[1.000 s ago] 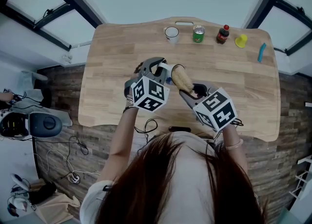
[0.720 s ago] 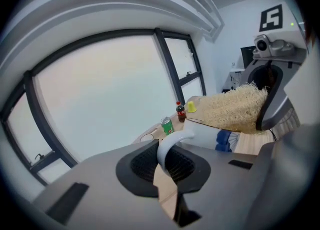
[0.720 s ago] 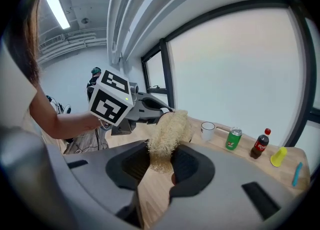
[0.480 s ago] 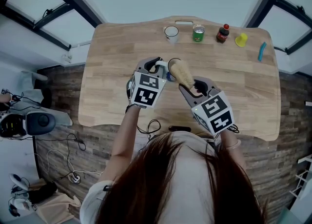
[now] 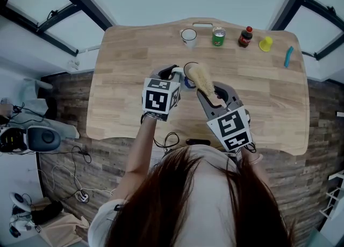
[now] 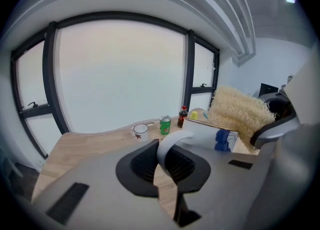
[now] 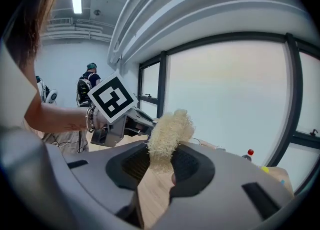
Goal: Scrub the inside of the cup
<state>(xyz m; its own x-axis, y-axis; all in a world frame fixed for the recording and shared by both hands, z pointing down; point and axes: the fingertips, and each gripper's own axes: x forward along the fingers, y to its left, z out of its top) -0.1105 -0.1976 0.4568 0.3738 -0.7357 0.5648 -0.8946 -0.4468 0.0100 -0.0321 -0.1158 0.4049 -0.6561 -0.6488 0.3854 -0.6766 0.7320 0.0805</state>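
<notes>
My left gripper (image 5: 174, 77) is shut on the handle of a white cup (image 5: 187, 78) with a blue print, held above the table on its side. In the left gripper view the handle (image 6: 169, 146) sits between the jaws and the cup body (image 6: 210, 134) points right. My right gripper (image 5: 211, 92) is shut on a tan loofah scrubber (image 5: 202, 78). The scrubber's far end (image 6: 241, 109) lies at the cup's mouth; how deep it reaches is hidden. In the right gripper view the loofah (image 7: 168, 135) covers the cup, and the left gripper's marker cube (image 7: 111, 97) shows behind it.
Along the far edge of the wooden table (image 5: 123, 73) stand a white mug (image 5: 188, 36), a green can (image 5: 219, 36), a dark bottle with a red cap (image 5: 245, 37) and a small yellow cup (image 5: 265, 44). A blue tool (image 5: 288, 56) lies at the right. Windows are beyond the table.
Both grippers have shifted a little farther over the table, with their marker cubes turned. The loofah has moved with the right gripper up to the cup's mouth.
</notes>
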